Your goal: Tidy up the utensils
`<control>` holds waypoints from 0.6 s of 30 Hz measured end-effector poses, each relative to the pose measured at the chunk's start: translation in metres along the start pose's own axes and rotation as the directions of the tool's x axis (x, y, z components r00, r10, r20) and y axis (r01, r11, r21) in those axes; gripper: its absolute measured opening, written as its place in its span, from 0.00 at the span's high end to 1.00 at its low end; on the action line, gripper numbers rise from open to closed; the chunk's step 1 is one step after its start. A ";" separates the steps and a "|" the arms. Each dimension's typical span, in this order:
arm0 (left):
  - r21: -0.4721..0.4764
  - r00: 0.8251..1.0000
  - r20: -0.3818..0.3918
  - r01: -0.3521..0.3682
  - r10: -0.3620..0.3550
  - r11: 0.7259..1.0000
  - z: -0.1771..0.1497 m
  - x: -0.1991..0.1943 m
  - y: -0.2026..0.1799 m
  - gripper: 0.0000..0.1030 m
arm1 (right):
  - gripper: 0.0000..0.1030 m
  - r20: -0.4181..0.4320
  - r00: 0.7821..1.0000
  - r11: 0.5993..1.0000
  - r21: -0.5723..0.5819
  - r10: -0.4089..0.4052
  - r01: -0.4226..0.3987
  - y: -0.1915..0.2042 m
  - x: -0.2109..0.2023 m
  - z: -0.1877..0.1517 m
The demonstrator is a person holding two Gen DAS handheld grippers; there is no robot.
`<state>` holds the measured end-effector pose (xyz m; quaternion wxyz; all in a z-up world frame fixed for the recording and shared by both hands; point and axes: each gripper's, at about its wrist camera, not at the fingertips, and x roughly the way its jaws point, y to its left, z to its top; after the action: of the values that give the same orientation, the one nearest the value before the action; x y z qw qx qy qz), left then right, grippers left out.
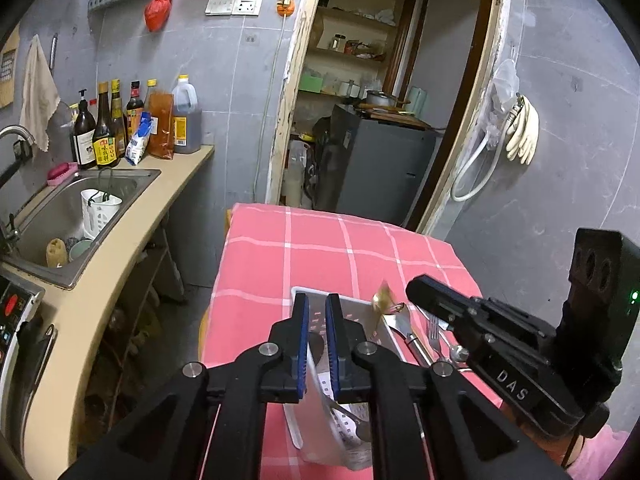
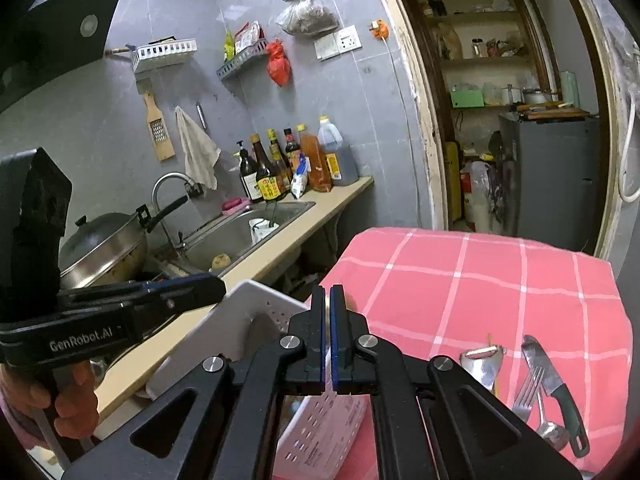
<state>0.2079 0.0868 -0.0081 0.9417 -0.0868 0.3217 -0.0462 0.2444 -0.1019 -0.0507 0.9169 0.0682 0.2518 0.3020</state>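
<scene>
Left hand-held gripper (image 1: 317, 312): pads a narrow gap apart, seemingly around the basket's rim.
Basket (image 2: 256, 312): one, white perforated plastic, tipped up on the table's (image 2: 480, 280) left edge.
Right hand-held gripper (image 2: 327, 304): pads nearly touching, possibly pinching something thin.
Utensils: peeler (image 2: 482, 364), fork (image 2: 528, 390), spoon (image 2: 554, 434), green-handled knife (image 2: 554, 384), lying lengthwise right of basket.
</scene>
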 end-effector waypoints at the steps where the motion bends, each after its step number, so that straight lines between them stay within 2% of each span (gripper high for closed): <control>1: -0.001 1.000 -0.001 0.000 0.000 1.000 0.000 0.000 0.001 0.92 | 0.98 -0.003 1.000 1.000 0.004 -0.001 0.001 0.000 -0.001 -0.001; 4: -0.014 1.000 -0.003 0.000 0.000 1.000 0.001 -0.002 0.001 0.91 | 0.98 -0.008 1.000 1.000 0.016 -0.007 0.007 -0.002 -0.007 -0.004; 5: -0.021 1.000 -0.003 0.003 -0.003 1.000 0.001 -0.003 0.001 0.87 | 0.98 -0.008 1.000 1.000 0.020 -0.012 0.012 -0.002 -0.010 -0.005; 7: -0.034 1.000 0.009 0.017 -0.016 0.999 0.002 -0.006 0.001 0.77 | 0.98 0.002 1.000 0.999 0.037 -0.030 0.030 -0.007 -0.020 -0.005; 8: -0.042 0.999 0.024 0.028 -0.027 0.999 0.002 -0.009 0.000 0.64 | 0.97 0.008 0.999 0.998 0.046 -0.042 0.041 -0.010 -0.025 -0.004; 9: -0.047 0.999 0.040 0.038 -0.036 0.998 0.003 -0.012 -0.002 0.47 | 0.93 0.019 0.998 0.996 0.059 -0.062 0.060 -0.014 -0.034 -0.004; 10: -0.053 0.997 0.069 0.051 -0.048 0.997 0.003 -0.016 -0.005 0.42 | 0.89 0.029 0.997 0.995 0.069 -0.078 0.076 -0.019 -0.042 -0.002; 12: -0.050 0.992 0.114 0.068 -0.062 0.996 0.006 -0.021 -0.014 0.38 | 0.60 0.052 0.992 0.990 0.091 -0.114 0.109 -0.028 -0.058 -0.001; 13: -0.046 0.991 0.116 0.072 -0.066 0.996 0.007 -0.020 -0.019 0.37 | 0.57 0.072 0.988 0.986 0.105 -0.138 0.130 -0.035 -0.070 0.000; 16: -0.038 0.989 0.126 0.082 -0.077 0.996 0.010 -0.016 -0.038 0.25 | 0.56 0.089 0.975 0.974 0.120 -0.204 0.193 -0.054 -0.097 0.004; 18: -0.029 0.986 0.143 0.090 -0.085 0.995 0.011 -0.014 -0.056 0.18 | 0.43 0.091 0.966 0.965 0.121 -0.243 0.232 -0.066 -0.111 0.005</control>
<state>0.2017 0.0351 0.0198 0.9575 -0.1204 0.2508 -0.0758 0.2047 -0.2205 -0.0178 0.9534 0.1035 0.2256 0.1714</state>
